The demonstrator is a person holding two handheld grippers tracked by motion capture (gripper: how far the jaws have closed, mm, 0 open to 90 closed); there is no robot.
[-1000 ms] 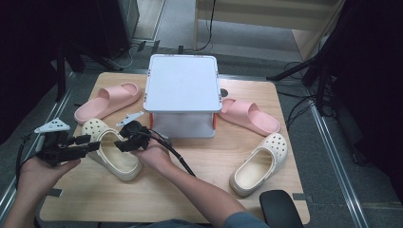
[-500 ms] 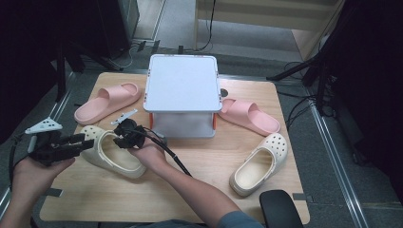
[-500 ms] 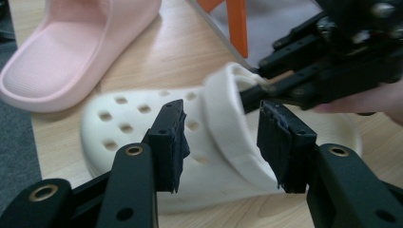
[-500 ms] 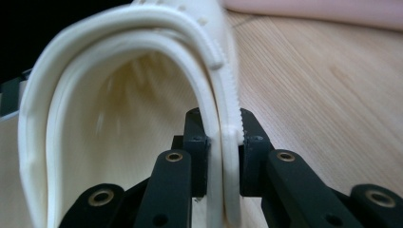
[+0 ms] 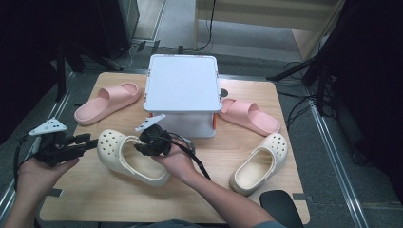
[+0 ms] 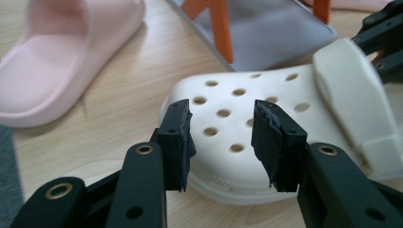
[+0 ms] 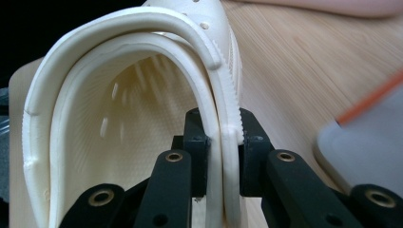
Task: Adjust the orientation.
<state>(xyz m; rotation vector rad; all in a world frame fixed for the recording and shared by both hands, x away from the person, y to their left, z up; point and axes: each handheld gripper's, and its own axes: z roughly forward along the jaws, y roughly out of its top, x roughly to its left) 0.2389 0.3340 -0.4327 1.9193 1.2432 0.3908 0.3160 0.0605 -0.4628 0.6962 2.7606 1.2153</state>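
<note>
Two claws work on one cream clog [image 5: 130,159] lying at the left front of a wooden desk [image 5: 247,199], just in front of a white lidded box [image 5: 183,90]. The right claw [image 5: 148,142] is clamped on the clog's heel rim and strap, its jaws pinching the wall from inside and outside, as the right gripper view [image 7: 219,137] makes plain. The left claw [image 5: 84,141] sits just beside the clog's perforated toe with its jaws parted and nothing pressed between them; they have just been closing, and in the left gripper view [image 6: 221,137] the toe lies beyond the pads. It is hard to tell whether the pads already brush the toe. Judging from this, the step is to take the clog in both claws and move it. Doing it well would mean easing the left claw forward so the toe sits squarely between the pads before closing, and keeping the right grip deep on the rim so the soft wall does not slip free. A second cream clog [image 5: 259,164] and two pink slides [image 5: 107,102] [image 5: 249,116] lie well apart.
</note>
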